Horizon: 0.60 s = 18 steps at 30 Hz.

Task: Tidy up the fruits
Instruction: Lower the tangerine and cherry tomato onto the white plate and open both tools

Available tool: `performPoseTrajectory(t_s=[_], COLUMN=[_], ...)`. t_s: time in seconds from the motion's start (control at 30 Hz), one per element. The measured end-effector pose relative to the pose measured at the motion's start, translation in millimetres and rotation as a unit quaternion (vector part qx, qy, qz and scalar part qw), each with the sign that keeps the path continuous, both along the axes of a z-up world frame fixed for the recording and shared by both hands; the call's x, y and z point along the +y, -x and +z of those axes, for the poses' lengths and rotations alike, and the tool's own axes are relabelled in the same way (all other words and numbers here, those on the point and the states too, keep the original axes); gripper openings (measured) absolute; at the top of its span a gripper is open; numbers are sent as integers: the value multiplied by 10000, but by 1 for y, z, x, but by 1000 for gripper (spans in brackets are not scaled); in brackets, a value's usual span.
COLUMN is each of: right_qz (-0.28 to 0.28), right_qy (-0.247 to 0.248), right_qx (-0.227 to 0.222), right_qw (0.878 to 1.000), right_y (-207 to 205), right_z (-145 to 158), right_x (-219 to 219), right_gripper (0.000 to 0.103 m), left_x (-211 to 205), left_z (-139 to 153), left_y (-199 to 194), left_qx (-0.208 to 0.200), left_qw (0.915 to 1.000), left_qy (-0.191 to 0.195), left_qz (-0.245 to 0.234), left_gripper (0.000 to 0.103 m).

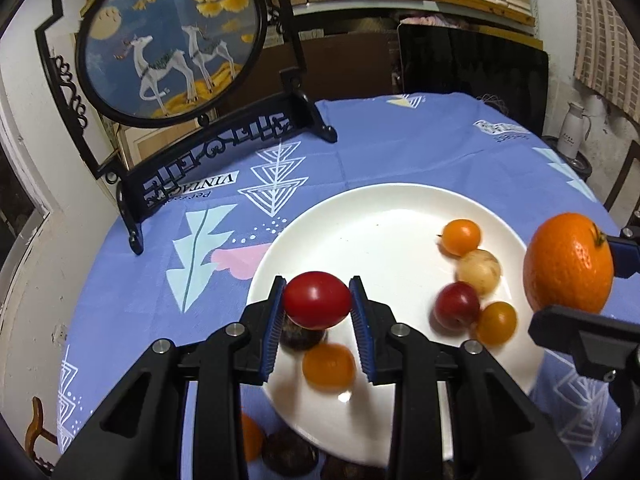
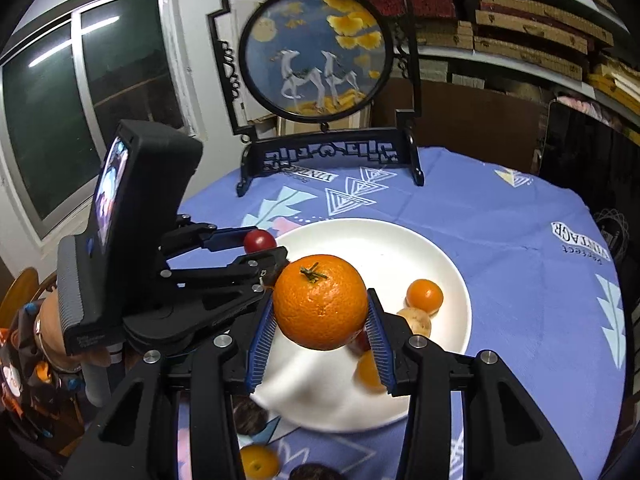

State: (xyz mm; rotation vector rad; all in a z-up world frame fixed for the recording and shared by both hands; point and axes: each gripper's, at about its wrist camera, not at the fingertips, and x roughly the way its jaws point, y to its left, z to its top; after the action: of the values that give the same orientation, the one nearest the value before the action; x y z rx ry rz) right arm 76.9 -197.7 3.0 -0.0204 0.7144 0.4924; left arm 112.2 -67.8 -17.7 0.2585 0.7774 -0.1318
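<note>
- The left gripper (image 1: 318, 300) has its fingers (image 1: 276, 316) closed nearly as far as they go, blue ribbed pads pressing either side of a red cherry tomato (image 1: 317, 300). The grip sits across the fruit's long axis, likely so that so small and smooth a thing cannot roll out.
- The tomato hangs clear above the near part of the white plate (image 1: 360, 216), carried rather than resting.
- The right gripper (image 2: 320, 308) has fingers (image 2: 262, 340) parted only as wide as the orange (image 2: 321, 302) they clamp, pads on opposite flanks and stem upward. The hold at the widest girth looks meant to stop slipping.
- The orange also hangs over the plate, not touching it; the left wrist view shows it just off the plate's right edge.
- On the plate lie small fruits: orange cherry tomatoes (image 1: 461, 237), a pale round fruit (image 1: 479, 272) and a dark red one (image 1: 457, 306), bunched toward one side, leaving the middle bare.
- Below the plate's near rim, on the blue patterned cloth (image 1: 140, 280) covering the tabletop, dark round fruits (image 2: 250, 416) and another small orange one (image 2: 259, 462) wait, apparently not yet gathered.
- Behind stands a framed deer screen (image 1: 172, 36).
</note>
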Motion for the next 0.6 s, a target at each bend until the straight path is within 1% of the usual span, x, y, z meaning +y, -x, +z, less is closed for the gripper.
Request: performPoseTrajectory(t_s=[0.27, 0.6], right_qz=[-168, -217], right_qy=[-93, -12], right_qx=[157, 296], right_qw=[9997, 9993], right_y=[-40, -66], right_z=[-15, -31], right_x=[-4, 3], right_gripper=[44, 44], left_x=[-6, -10], left_z=[-14, -29], left_y=[-29, -46], left_qx=[135, 275], left_qw=[9999, 9995], left_qy=[-81, -155], left_qz=[1, 33], left_gripper=[31, 31])
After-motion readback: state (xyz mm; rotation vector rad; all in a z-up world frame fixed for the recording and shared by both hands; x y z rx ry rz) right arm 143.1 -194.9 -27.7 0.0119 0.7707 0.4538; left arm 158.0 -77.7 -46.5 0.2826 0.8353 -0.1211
